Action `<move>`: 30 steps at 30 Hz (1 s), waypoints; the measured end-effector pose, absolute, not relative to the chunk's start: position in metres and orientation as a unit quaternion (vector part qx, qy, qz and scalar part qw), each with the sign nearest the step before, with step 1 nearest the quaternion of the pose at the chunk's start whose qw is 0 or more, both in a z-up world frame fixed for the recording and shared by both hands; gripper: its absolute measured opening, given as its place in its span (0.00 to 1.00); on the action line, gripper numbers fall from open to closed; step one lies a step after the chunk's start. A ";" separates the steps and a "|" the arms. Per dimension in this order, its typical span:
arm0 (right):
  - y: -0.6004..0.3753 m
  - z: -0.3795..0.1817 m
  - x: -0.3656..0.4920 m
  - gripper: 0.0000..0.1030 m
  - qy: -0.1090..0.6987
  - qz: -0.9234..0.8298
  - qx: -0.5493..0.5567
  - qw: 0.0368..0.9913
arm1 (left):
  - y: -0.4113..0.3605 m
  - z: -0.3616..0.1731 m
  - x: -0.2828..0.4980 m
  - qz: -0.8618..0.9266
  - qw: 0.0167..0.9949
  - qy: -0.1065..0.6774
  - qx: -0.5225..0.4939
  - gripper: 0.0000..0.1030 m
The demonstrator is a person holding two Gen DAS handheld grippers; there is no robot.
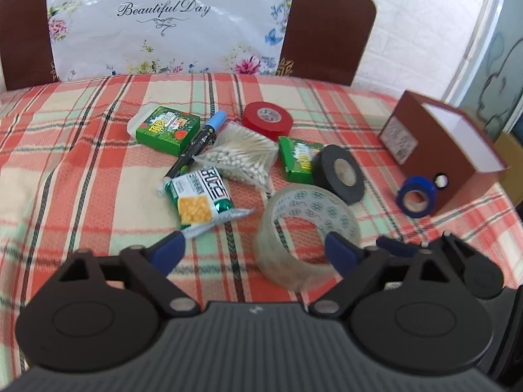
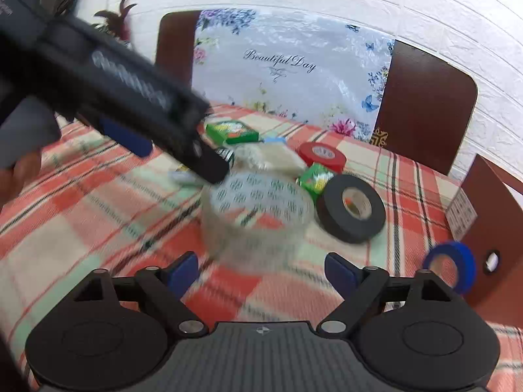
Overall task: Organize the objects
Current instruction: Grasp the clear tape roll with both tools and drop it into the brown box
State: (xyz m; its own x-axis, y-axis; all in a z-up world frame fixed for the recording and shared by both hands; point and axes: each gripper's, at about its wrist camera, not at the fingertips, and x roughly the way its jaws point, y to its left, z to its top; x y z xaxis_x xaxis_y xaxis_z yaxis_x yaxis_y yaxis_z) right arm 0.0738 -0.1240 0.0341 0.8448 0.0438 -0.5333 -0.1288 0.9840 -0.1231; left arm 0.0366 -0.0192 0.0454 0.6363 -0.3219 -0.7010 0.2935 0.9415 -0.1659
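Plaid-covered worktop (image 1: 81, 170) is backed by a white brick wall. Both jaws of the left hand-held gripper (image 1: 255, 250) and right hand-held gripper (image 2: 261, 269) are spread wide, gripping nothing. The clear tape roll (image 1: 307, 225) is seen tilted just beyond them, beside the black tape roll (image 1: 340, 173).

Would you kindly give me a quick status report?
Left gripper and right gripper open, empty. Clear tape roll on tablecloth, at left gripper's fingers. Black tape roll close behind.
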 end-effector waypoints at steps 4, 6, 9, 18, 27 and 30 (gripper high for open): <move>-0.120 0.022 0.100 0.83 0.287 0.063 -0.071 0.953 | -0.028 0.025 0.056 -0.168 0.884 0.435 -0.014 0.42; -0.119 0.023 0.098 0.83 0.277 0.061 -0.073 0.956 | -0.035 0.027 0.054 -0.178 0.879 0.442 -0.022 0.25; -0.131 0.037 0.079 0.83 0.223 0.030 -0.087 0.970 | -0.058 0.051 0.042 -0.185 0.894 0.408 0.014 0.25; -0.236 0.093 0.033 0.83 0.064 -0.162 -0.145 0.974 | -0.181 0.139 0.032 -0.324 0.906 0.265 0.055 0.26; -0.334 0.095 0.029 0.83 0.112 -0.223 -0.090 0.964 | -0.291 0.119 0.059 -0.370 0.884 0.273 0.079 0.27; -0.350 0.089 0.031 0.83 0.129 -0.217 -0.076 0.965 | -0.302 0.109 0.068 -0.364 0.881 0.292 0.080 0.27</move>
State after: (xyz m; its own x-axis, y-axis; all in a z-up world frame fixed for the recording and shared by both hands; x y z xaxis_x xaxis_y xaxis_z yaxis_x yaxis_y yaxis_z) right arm 0.0312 -0.3504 0.0887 0.8726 -0.4386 -0.2149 0.3994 0.8940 -0.2030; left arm 0.0678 -0.3022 0.1088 0.5649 -0.5944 -0.5723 0.6882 0.7221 -0.0708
